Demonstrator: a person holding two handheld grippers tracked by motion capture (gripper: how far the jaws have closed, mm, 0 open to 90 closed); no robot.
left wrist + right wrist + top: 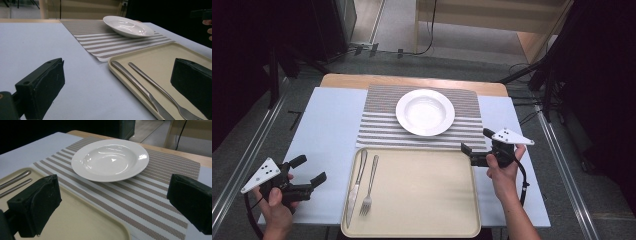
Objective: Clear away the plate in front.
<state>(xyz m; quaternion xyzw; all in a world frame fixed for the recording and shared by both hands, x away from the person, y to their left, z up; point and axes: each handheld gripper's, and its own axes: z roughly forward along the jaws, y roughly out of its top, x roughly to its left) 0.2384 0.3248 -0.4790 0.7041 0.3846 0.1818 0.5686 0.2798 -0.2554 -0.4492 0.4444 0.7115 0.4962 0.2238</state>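
Both grippers are spread wide, grasping nothing — the left gripper [309,170] beside the tray [422,220], the right gripper [474,145] at its far corner. The left gripper view shows the knife [140,87] and fork [160,90] close up; the right gripper view faces the plate [110,160].

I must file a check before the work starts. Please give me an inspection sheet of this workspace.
Surface: pale blue table top with a striped placemat at the far middle.
Job's things: knife and fork lie side by side, apart, at the left of the beige tray; white plate sits on the placemat.
Clutter: nothing seen.
Grippers: left tongs open, left of the tray; right tongs open, at the tray's far right corner. Both hold nothing.
Cables: black cable trails from the right tongs; more on the floor.
Surroundings: dark, grey floor, wooden furniture behind.
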